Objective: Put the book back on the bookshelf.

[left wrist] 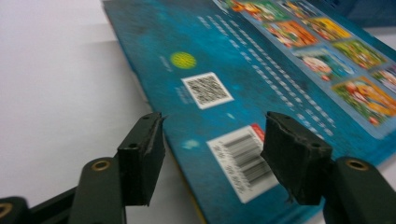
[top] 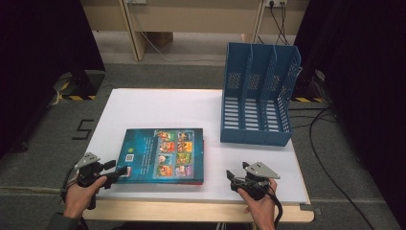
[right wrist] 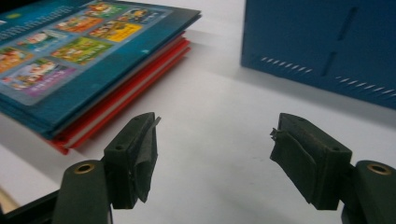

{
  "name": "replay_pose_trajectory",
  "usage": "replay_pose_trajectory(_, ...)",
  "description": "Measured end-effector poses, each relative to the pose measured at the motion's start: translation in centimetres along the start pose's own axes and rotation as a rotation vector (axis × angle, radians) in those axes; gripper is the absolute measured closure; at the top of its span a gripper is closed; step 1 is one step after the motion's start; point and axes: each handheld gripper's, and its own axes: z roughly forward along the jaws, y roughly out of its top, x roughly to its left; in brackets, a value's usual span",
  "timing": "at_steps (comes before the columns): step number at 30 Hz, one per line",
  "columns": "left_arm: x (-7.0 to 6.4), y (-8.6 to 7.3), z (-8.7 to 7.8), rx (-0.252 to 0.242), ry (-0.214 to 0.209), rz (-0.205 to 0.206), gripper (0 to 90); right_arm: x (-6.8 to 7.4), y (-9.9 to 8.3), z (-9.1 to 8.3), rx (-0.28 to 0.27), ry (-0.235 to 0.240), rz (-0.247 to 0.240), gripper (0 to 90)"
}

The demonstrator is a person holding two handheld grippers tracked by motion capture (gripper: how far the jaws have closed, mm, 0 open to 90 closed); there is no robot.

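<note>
High view looks forward and down over the whole surface [top: 158,103]. Both tool cameras sit low at its near edge, close up, sharing the book [top: 161,154] [left wrist: 261,70] [right wrist: 56,56].

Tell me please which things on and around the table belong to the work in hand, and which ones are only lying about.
Belong to the work:
- stack of books, blue one on top, red one beneath
- left gripper, open at the top book's corner
- right gripper, open above the table
- blue file rack, probably

Lying about:
- cables on the floor
</note>
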Motion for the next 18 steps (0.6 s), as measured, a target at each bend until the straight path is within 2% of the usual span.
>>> replay_pose_trajectory(2,-0.3,0.1,0.0,0.015,0.019,0.037,37.6,0.3,-0.1,0.2,0.002,0.029,0.02,30.4)
replay_pose_trajectory(7,-0.4,0.1,-0.1,0.02,0.027,0.036,39.0,1.0,0.0,0.7,0.017,0.053,0.012,30.1)
replay_pose_trajectory(9,-0.9,0.2,-0.1,0.04,0.011,0.066,39.1,1.5,0.1,1.0,0.014,0.088,0.029,29.7)
replay_pose_trajectory(10,-0.9,0.2,-0.1,0.04,0.011,0.066,40.0,1.5,0.1,1.0,0.014,0.088,0.029,29.7)
replay_pose_trajectory(11,-1.4,0.2,-0.1,0.046,-0.008,0.071,40.9,1.9,0.1,1.2,0.016,0.109,0.036,29.6)
replay_pose_trajectory(12,-1.4,0.2,-0.1,0.046,-0.008,0.071,41.1,2.1,0.1,1.4,0.018,0.118,0.044,29.5)
replay_pose_trajectory(15,-2.6,0.2,0.3,0.059,-0.035,0.106,40.5,2.5,0.3,1.7,0.025,0.137,0.031,29.0)
replay_pose_trajectory(18,-3.3,0.2,0.6,0.064,-0.04,0.121,40.2,2.7,0.4,2.1,0.031,0.145,0.036,28.6)
